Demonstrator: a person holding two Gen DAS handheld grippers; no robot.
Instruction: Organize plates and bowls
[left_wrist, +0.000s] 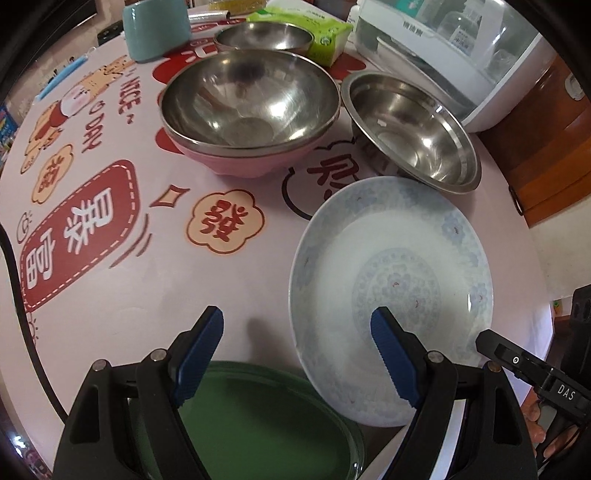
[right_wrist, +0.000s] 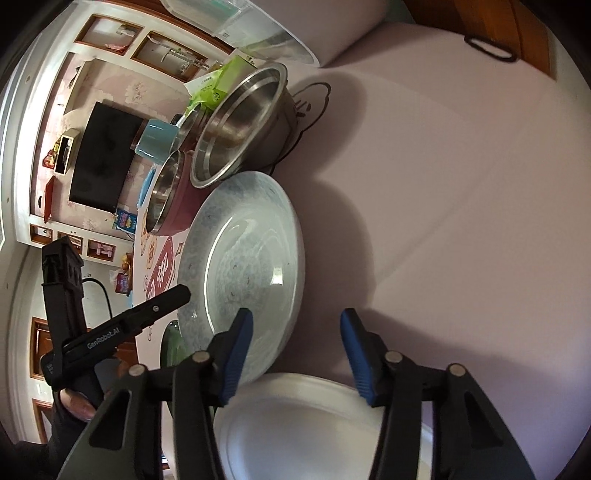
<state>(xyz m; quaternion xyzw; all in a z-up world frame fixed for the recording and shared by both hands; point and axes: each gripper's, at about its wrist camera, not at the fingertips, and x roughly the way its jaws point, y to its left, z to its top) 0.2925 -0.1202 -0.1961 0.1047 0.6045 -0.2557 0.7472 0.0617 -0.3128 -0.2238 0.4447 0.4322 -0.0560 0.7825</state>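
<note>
My left gripper (left_wrist: 297, 325) hangs open over the table's front. Its right finger is above a white plate with a pale blue pattern (left_wrist: 391, 280), its left finger above bare cloth, and a green plate (left_wrist: 258, 417) lies just below. Behind stand a steel bowl (left_wrist: 251, 99) nested in a pink bowl (left_wrist: 236, 162), a second steel bowl (left_wrist: 413, 133) and a third (left_wrist: 264, 35). My right gripper (right_wrist: 295, 325) is open over a plain white plate (right_wrist: 314, 424), its left finger crossing the patterned plate's (right_wrist: 243, 266) near rim. No pad presses on anything.
A teal cup (left_wrist: 155, 29), a green tissue pack (left_wrist: 317, 37) and a white appliance (left_wrist: 443, 55) line the back of the printed tablecloth (left_wrist: 110, 229). A wooden cabinet (left_wrist: 546, 147) stands beyond the right edge. A plain pink stretch of cloth (right_wrist: 443, 221) lies right of the plates.
</note>
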